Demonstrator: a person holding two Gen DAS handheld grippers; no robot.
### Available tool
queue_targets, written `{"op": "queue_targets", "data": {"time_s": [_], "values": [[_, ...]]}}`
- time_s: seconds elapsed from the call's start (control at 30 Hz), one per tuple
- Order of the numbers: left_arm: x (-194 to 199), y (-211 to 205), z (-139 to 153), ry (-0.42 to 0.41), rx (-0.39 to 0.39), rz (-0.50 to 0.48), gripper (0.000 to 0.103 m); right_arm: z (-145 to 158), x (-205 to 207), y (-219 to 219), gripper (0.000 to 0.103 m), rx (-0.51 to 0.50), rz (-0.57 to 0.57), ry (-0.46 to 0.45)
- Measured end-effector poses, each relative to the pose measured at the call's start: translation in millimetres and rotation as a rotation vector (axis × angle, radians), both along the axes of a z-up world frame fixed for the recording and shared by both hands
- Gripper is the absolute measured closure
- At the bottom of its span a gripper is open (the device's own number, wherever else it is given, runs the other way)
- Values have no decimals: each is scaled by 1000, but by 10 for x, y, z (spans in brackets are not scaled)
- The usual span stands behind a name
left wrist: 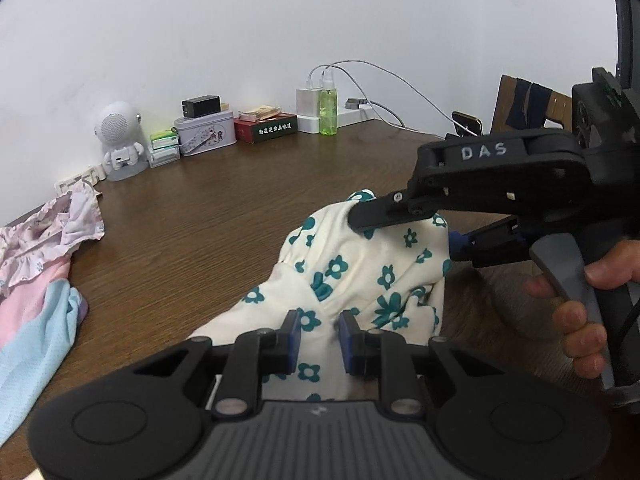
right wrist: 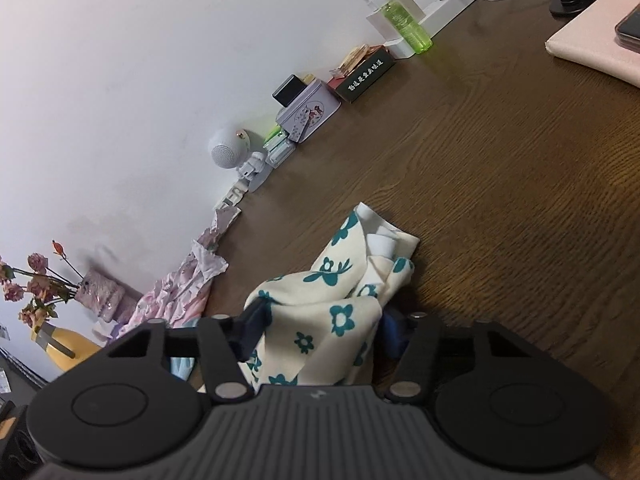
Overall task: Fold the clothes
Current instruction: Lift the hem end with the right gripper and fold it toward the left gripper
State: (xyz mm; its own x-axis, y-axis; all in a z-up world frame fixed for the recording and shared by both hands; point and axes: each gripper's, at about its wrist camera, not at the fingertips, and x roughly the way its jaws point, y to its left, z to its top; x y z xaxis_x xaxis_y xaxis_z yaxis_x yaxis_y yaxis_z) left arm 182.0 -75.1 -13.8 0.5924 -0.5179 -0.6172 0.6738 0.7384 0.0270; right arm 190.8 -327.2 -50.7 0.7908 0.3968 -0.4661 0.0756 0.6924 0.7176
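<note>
Left fingers (left wrist: 319, 340) pinching floral garment (left wrist: 360, 280)

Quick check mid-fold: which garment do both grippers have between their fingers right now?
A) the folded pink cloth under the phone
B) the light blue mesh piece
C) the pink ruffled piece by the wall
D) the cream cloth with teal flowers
D: the cream floral garment sits between the left gripper fingers, and the right gripper has the same cloth bunched between its own.
</note>
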Motion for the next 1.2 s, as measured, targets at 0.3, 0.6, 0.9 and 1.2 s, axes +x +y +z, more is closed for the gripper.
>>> {"op": "queue_targets", "data": {"time_s": [0.3, 0.6, 0.9, 1.2], "values": [[-49, 234, 179, 10, -80, 22, 78, 280, -116, 232, 88, -188, 93, -206], [-514, 1243, 517, -70, -124, 225, 78, 764, -547, 1478, 88, -897, 530, -588], [-855, 1819, 765, -149, -220, 326, 79, 367, -753, 2363, 88, -1118, 887, -603], [-424, 1279, 675, -56, -210, 177, 85, 332, -721, 2280, 77, -1035, 904, -565]]}}
